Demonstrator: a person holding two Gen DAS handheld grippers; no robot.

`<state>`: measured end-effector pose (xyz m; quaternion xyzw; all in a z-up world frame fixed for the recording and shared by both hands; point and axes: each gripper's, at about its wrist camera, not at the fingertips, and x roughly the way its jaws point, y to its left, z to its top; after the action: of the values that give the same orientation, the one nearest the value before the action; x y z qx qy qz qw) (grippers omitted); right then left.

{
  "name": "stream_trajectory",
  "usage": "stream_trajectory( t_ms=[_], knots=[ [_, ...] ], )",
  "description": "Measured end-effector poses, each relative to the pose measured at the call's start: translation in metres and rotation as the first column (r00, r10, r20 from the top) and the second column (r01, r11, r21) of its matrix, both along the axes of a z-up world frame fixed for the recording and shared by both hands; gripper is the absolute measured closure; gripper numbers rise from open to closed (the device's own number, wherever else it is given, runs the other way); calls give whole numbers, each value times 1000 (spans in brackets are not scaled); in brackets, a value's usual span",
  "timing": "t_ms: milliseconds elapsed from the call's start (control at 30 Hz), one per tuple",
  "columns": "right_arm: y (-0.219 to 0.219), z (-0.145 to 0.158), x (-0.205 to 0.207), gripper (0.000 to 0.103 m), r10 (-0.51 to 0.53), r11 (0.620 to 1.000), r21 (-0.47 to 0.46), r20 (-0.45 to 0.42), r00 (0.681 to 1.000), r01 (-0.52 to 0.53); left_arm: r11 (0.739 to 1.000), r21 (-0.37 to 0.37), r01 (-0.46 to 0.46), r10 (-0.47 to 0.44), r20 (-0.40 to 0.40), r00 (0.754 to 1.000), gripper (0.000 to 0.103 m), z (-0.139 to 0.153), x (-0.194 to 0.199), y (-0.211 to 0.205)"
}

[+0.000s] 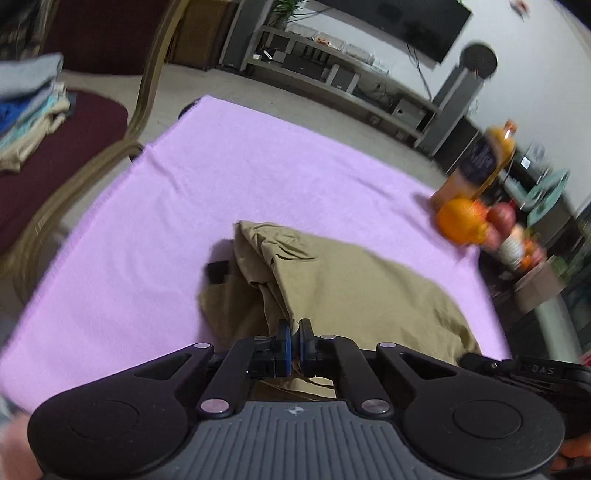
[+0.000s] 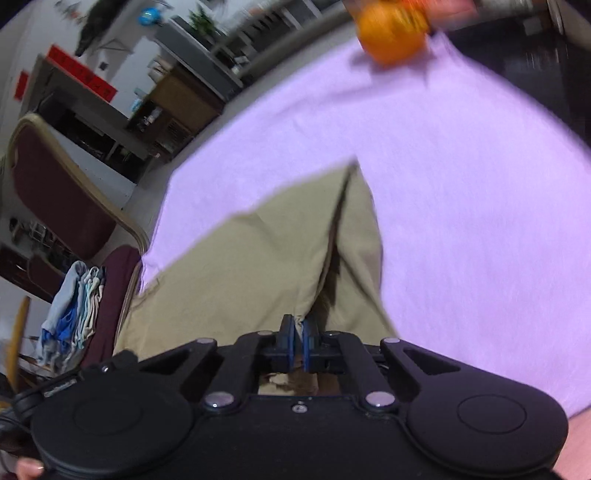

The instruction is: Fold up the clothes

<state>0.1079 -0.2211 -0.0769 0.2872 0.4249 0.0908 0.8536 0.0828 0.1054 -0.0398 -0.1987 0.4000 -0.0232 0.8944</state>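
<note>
A khaki garment (image 1: 343, 284) lies partly folded on a lilac cloth (image 1: 229, 177) that covers the table. My left gripper (image 1: 294, 328) is shut on a near edge of the khaki garment, its blue pads pinching the fabric. In the right wrist view the khaki garment (image 2: 258, 266) spreads ahead on the lilac cloth (image 2: 461, 203), with a dark fold line down its middle. My right gripper (image 2: 298, 326) is shut on the garment's near edge as well. Both views are motion-blurred.
An orange (image 1: 458, 221), apples and a juice bottle (image 1: 484, 162) stand at the table's far right corner; the orange also shows in the right wrist view (image 2: 391, 33). A maroon chair (image 1: 48, 155) at the left holds a stack of folded clothes (image 1: 26, 107).
</note>
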Motion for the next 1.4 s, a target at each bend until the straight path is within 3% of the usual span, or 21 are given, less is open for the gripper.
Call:
stream_trajectory(
  t_ms=[67, 167, 267, 333, 433, 467, 533, 633, 733, 833, 900, 933, 1033, 1167, 1233, 1300, 1400],
  knots=[
    [-5, 24, -3, 99, 17, 999, -48, 67, 998, -14, 999, -37, -10, 10, 1, 1000, 99, 1, -7, -1],
    [-11, 31, -3, 99, 67, 995, -75, 74, 995, -62, 1000, 20, -11, 12, -56, 998, 98, -28, -10, -6],
    [-6, -7, -3, 99, 90, 992, -92, -2, 996, -90, 998, 68, -10, 17, -113, 993, 97, -58, -12, -10],
    [-4, -35, -5, 95, 82, 991, -103, -54, 995, -88, 996, 88, 2, 8, -105, 994, 93, -65, -13, -10],
    [-10, -35, -15, 85, 44, 995, -90, -55, 997, -49, 994, 108, 17, -6, -96, 995, 92, -63, -14, -11],
    [-10, -24, -18, 85, 32, 992, -118, -25, 999, -35, 994, 110, 16, -6, -93, 996, 92, -64, -15, -11],
    [-9, -2, -25, 75, 11, 983, -182, 53, 999, -1, 993, 114, 15, -6, -85, 996, 92, -64, -16, -11],
    [6, 16, -23, 75, 58, 968, -251, 126, 990, -25, 990, 139, 25, -14, -73, 997, 90, -63, -18, -15],
    [29, -1, -14, 78, 134, 936, -341, 111, 985, -89, 986, 165, 31, -21, -59, 998, 89, -63, -21, -17],
    [45, -32, -6, 81, 179, 894, -425, 41, 983, -145, 986, 163, 15, -8, -44, 999, 87, -59, -29, -15],
    [42, -42, -16, 82, 164, 902, -411, 35, 986, -135, 988, 154, -2, 7, -33, 999, 88, -55, -37, -13],
    [40, -42, -22, 82, 165, 903, -409, 44, 985, -133, 989, 144, -23, 25, -10, 1000, 94, -46, -45, -10],
    [37, -40, -35, 82, 164, 908, -401, 68, 984, -124, 992, 125, -23, 11, 91, 996, 95, -20, -59, -5],
    [37, -41, -38, 81, 153, 913, -393, 83, 985, -109, 974, 226, 17, -55, 159, 986, 91, -8, -32, -23],
    [36, -40, -38, 81, 157, 915, -387, 88, 984, -111, 955, 293, 42, -88, 147, 985, 89, -20, -11, -35],
    [32, -37, -39, 81, 151, 925, -365, 94, 984, -107, 932, 356, 62, -95, 77, 992, 90, -47, 7, -44],
    [17, -24, -42, 81, 103, 960, -272, 107, 989, -70, 926, 370, 72, -93, 39, 995, 87, -76, 2, -36]
  ],
)
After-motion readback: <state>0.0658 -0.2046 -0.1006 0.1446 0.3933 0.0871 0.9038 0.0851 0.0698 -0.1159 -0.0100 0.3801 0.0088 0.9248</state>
